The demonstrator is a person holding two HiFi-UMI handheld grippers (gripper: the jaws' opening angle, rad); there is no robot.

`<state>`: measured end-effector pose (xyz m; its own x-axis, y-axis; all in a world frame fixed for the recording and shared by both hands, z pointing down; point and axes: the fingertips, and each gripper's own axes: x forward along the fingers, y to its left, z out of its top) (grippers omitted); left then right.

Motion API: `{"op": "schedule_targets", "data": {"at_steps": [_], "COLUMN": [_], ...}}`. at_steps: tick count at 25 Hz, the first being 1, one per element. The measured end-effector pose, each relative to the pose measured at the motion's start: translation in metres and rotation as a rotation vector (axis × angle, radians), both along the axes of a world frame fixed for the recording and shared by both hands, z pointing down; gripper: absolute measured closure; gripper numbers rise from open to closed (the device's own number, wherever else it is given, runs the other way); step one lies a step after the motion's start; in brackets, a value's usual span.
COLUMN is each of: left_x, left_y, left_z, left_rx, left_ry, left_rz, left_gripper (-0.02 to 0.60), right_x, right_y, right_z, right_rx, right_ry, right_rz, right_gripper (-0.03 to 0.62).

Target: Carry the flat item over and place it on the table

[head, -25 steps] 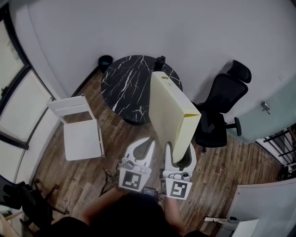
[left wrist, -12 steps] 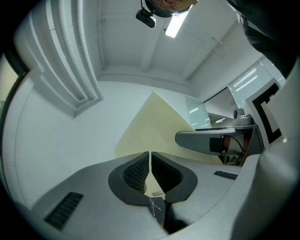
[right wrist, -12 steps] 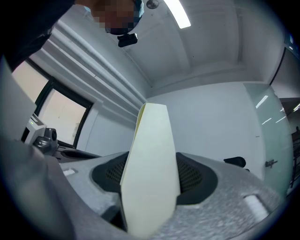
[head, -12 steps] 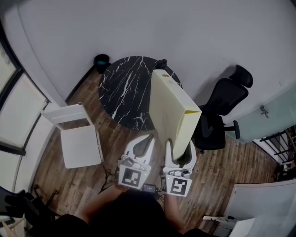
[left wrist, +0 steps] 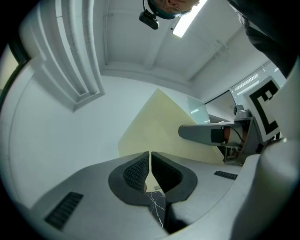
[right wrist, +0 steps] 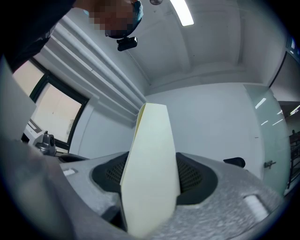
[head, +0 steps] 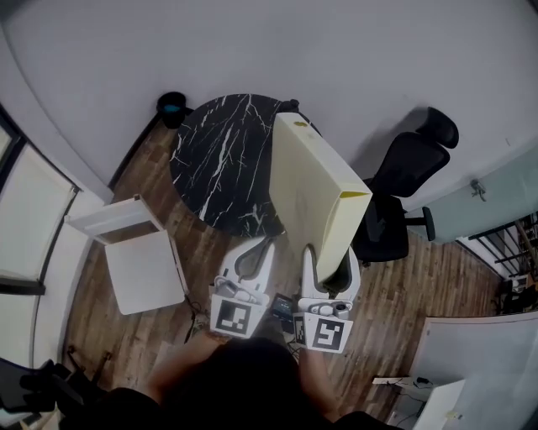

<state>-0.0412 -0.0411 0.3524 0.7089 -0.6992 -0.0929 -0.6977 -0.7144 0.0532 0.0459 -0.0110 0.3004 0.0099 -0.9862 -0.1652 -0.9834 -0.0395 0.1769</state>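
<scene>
Right gripper (head: 330, 267) held the upright pale-yellow panel (head: 311, 189) by its lower end, short of the marble table (head: 214, 159) (left gripper (head: 267, 243) shut, empty), so the one-sided grip risked it levering loose.

This looks like a small office or meeting room. A black swivel chair (head: 403, 180) with a headrest and a plain white chair (head: 139, 264) stand by a round black marble bench (head: 223, 159) on a wood-plank floor (head: 403, 294). The walls (head: 336, 50) are bare grey, with a tall window (head: 34, 218) on the left, a frosted glass door (head: 496, 201) on the right, and strip lights (right wrist: 182, 11) in the ceiling.
</scene>
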Motion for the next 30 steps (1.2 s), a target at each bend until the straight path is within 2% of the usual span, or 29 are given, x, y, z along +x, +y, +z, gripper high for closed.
{"op": "schedule_targets", "data": {"at_steps": [6, 9, 22, 30], "left_x": [0.006, 0.016, 0.087, 0.122], "left_y": [-0.032, -0.052, -0.133, -0.173], "left_z": [0.017, 0.019, 0.019, 0.024], "left_rx": [-0.050, -0.046, -0.044, -0.037], "left_ry": [-0.016, -0.036, -0.070, -0.098], "left_rz": [-0.017, -0.022, -0.034, -0.100], "left_gripper": [0.569, 0.569, 0.569, 0.569], "right_x": [0.024, 0.036, 0.102, 0.127], "right_y": [-0.033, -0.052, -0.144, -0.187], "right_z": [0.013, 0.017, 0.046, 0.067], "right_rx": [-0.026, -0.035, -0.106, -0.133], "right_ry": [0.000, -0.010, -0.060, -0.094], "right_rz": [0.008, 0.001, -0.072, -0.125], "right_gripper": [0.312, 0.312, 0.312, 0.312]}}
